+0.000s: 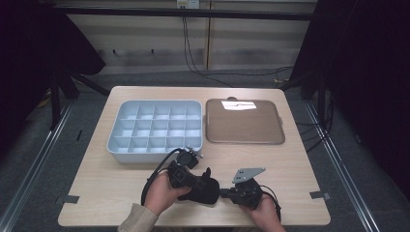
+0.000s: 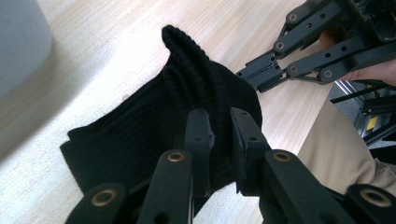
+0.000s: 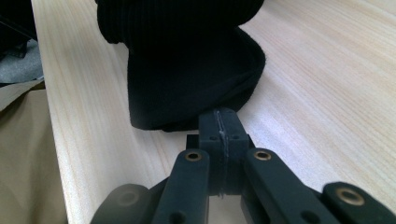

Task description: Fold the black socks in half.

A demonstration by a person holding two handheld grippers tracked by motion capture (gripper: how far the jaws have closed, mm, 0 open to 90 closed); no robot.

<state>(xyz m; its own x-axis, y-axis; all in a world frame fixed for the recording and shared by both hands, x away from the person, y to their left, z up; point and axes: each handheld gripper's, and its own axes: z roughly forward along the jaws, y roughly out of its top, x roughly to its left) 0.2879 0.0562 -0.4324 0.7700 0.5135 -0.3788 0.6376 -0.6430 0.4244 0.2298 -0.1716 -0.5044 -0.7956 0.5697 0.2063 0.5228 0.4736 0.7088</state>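
Note:
A black knitted cloth [image 1: 207,189] lies bunched on the wooden table [image 1: 101,183] near its front edge, between two hands. My left gripper [image 1: 199,182] comes in from the left. In the left gripper view, the left gripper [image 2: 222,133] is shut on a raised fold of the cloth [image 2: 140,126]. My right gripper [image 1: 224,193] points at the cloth from the right. Its jaws are pressed flat together in the right gripper view, where the right gripper [image 3: 219,114] touches the cloth's lower hem [image 3: 187,84]. I cannot tell whether any fabric is caught there. The right gripper [image 2: 245,73] also shows at the cloth's far edge.
A grey tray [image 1: 115,145] divided into many empty compartments stands just behind the left hand. A flat brown tray [image 1: 244,123] lies to its right at mid-table. Bare wood stretches to the left and right of the hands.

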